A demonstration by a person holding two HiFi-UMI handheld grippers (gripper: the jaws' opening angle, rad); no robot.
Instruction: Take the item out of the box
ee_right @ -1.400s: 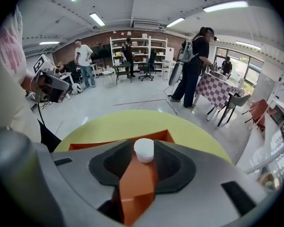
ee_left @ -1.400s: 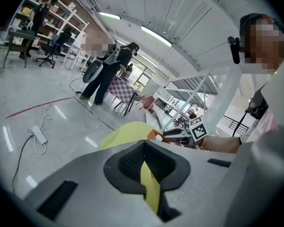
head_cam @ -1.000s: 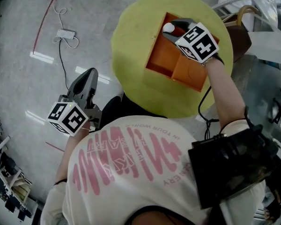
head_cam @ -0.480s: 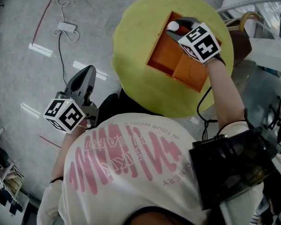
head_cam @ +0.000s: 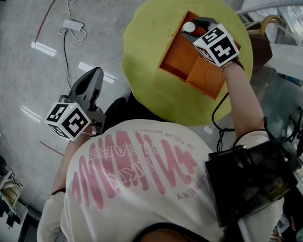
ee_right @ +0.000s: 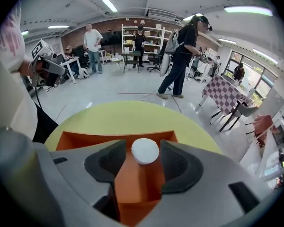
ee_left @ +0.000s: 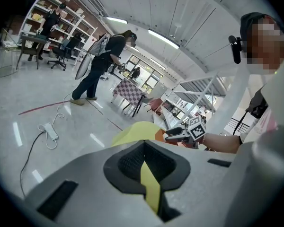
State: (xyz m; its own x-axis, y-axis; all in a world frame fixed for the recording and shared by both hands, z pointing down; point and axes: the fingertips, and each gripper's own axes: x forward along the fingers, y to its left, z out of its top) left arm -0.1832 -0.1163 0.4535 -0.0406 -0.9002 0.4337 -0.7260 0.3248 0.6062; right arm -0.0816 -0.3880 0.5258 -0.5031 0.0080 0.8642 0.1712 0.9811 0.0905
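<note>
1. Risk: the right gripper has its jaws wide, having just been opening. The white round item sits between them, unpressed. We judge that a lift now would leave it behind.
2. Risk: a skewed closure could tip the item or push the orange box across the yellow table.
3. Left gripper: jaws narrow and empty, well apart from the table, so it steadies nothing.
4. Contents: the item stands at the box's far corner. We see nothing else in the box.
</note>
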